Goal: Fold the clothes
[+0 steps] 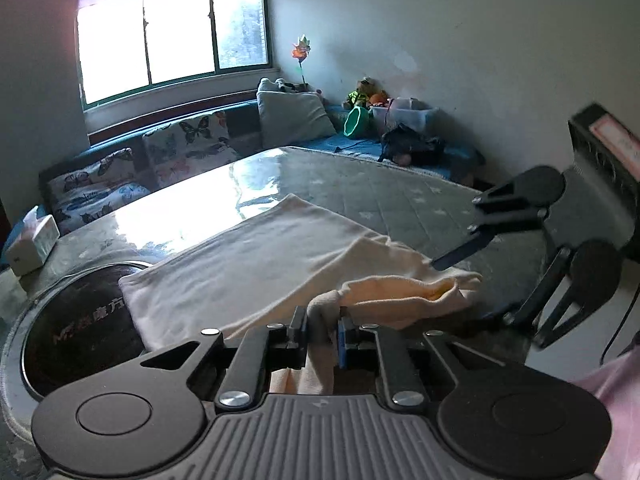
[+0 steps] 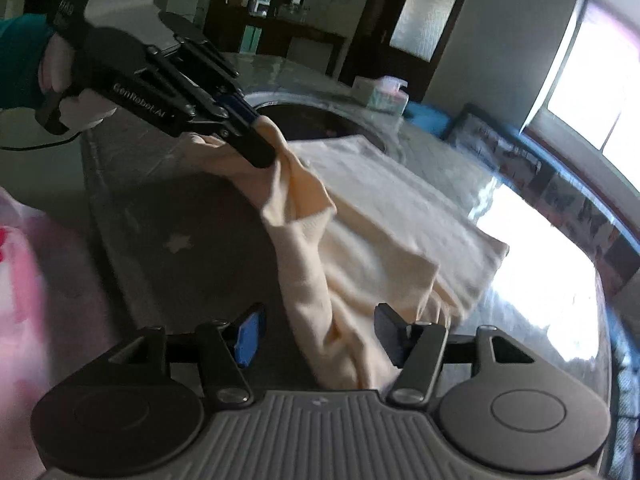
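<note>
Here the left hand-held gripper [image 1: 322, 334] is clamped on a raised fold of the cloth [image 1: 248, 256]. The right hand-held gripper [image 2: 318, 336] stands wide, cloth hanging loose between its fingers. The rest lies flat on the counter [image 1: 400, 196].

The garment [image 1: 256, 264] is plain cream. The table [image 1: 400, 196] is grey-green with pale stars under a glossy sheet. Cushions [image 1: 188, 144] carry dark butterflies on white. The gripper pads [image 2: 250, 340] are blue; the sleeve [image 2: 20, 60] is teal.
</note>
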Tool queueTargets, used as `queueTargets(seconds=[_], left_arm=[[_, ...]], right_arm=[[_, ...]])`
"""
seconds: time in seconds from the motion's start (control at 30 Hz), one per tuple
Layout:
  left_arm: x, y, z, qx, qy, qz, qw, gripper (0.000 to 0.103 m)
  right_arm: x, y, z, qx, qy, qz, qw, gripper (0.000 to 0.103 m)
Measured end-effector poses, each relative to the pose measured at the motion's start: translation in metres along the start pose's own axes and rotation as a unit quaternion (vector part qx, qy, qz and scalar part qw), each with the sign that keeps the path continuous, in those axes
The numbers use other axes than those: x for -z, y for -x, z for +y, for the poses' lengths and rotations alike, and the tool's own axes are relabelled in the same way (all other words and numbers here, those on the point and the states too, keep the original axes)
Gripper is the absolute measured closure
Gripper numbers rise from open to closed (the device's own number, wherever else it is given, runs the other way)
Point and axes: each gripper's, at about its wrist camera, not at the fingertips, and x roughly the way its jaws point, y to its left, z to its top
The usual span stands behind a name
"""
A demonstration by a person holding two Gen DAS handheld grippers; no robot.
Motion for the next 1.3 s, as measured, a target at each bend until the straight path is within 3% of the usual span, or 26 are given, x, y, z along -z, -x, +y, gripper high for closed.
queueTargets(seconds=[0.1,0.23,0.33,0.37,0.53,0.8,0.83,0.87,0.97,1.2,1.3], left_arm=[[-0.002,-0.005,0.005,0.002,0.01,0.002,1.0,0.087],[0.007,-0.003,0.004,0.0,0.013,0.013,0.9998,0.083],[0.017,0.002,-0.003,-0.006,0.001,0.024,0.9997,0.076],[0.02,0.005,-0.006,-0.01,-0.007,0.028,0.9995,0.068],[0.038,0.012,-0.018,-0.026,-0.038,0.044,0.9979,0.056],[0.06,0.01,-0.033,-0.054,-0.119,0.056,0.9899,0.055],[0.061,0.01,-0.034,-0.054,-0.127,0.052,0.989,0.058],[0.063,0.009,-0.035,-0.054,-0.134,0.049,0.9883,0.07],[0.063,0.009,-0.029,-0.05,-0.121,0.05,0.9902,0.091],[0.05,0.044,-0.022,-0.029,-0.071,0.02,0.9969,0.095],[0.045,0.07,-0.026,-0.011,-0.051,0.015,0.9986,0.095]], right_arm=[[-0.005,-0.015,-0.003,0.002,0.004,-0.009,1.0,0.047],[-0.01,-0.029,-0.016,-0.014,-0.023,0.006,1.0,0.076],[-0.012,-0.03,-0.026,-0.037,-0.051,0.013,0.998,0.087],[-0.013,-0.029,-0.029,-0.043,-0.061,0.015,0.997,0.088],[-0.019,-0.026,-0.041,-0.055,-0.102,0.017,0.993,0.09],[-0.029,-0.025,-0.049,-0.052,-0.131,0.012,0.99,0.091],[-0.028,-0.025,-0.048,-0.051,-0.132,0.012,0.99,0.091],[-0.028,-0.024,-0.047,-0.05,-0.132,0.011,0.99,0.091],[-0.028,-0.02,-0.043,-0.046,-0.133,0.008,0.99,0.093],[-0.031,0.002,-0.034,-0.043,-0.12,-0.006,0.992,0.095],[-0.032,0.028,-0.026,-0.062,-0.109,-0.011,0.992,0.095]])
